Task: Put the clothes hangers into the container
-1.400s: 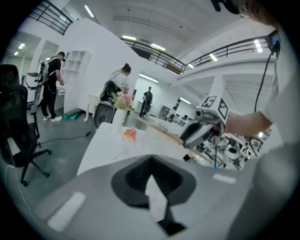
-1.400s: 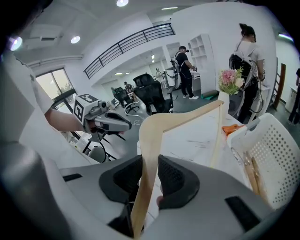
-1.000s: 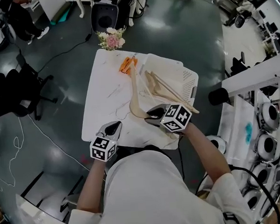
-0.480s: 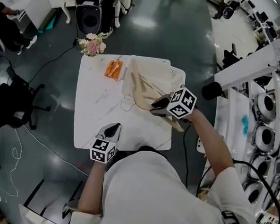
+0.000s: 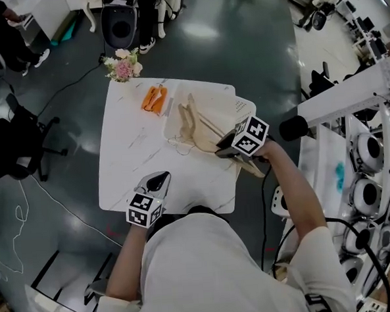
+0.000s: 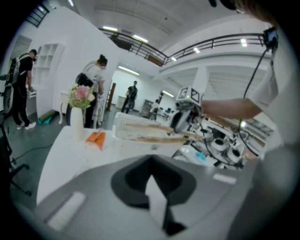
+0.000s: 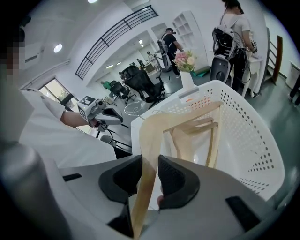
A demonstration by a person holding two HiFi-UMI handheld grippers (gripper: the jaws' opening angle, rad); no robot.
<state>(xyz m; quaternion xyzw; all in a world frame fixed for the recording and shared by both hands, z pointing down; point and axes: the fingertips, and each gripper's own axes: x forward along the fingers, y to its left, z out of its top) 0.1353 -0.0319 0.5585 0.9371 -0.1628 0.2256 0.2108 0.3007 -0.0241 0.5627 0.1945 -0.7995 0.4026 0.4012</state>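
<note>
At a white counter (image 5: 126, 156) in an open workshop, clothes hangers are being gathered into a perforated white basket (image 5: 245, 106). At the left, over the counter's near edge, the left tongs (image 5: 162, 178) are being held clenched on nothing and are taking no part. Farther back, a vase of flowers (image 5: 123, 65) and an orange object (image 5: 153, 98) are being left untouched. A thin loop of wire (image 5: 177, 144), perhaps a hanger, is lying on the counter just beside the basket's left rim. At the right, a pale wooden hanger (image 7: 149, 140) is being gripped by one arm in the right tongs (image 5: 223, 149). A second ago that hanger was being trailed over the counter outside the basket. Now it is being carried across the rim, its far end above the other wooden hangers (image 7: 199, 126) already inside. Only lowering and release are judged to remain for this one, with the wire loop possibly still to be collected.
</note>
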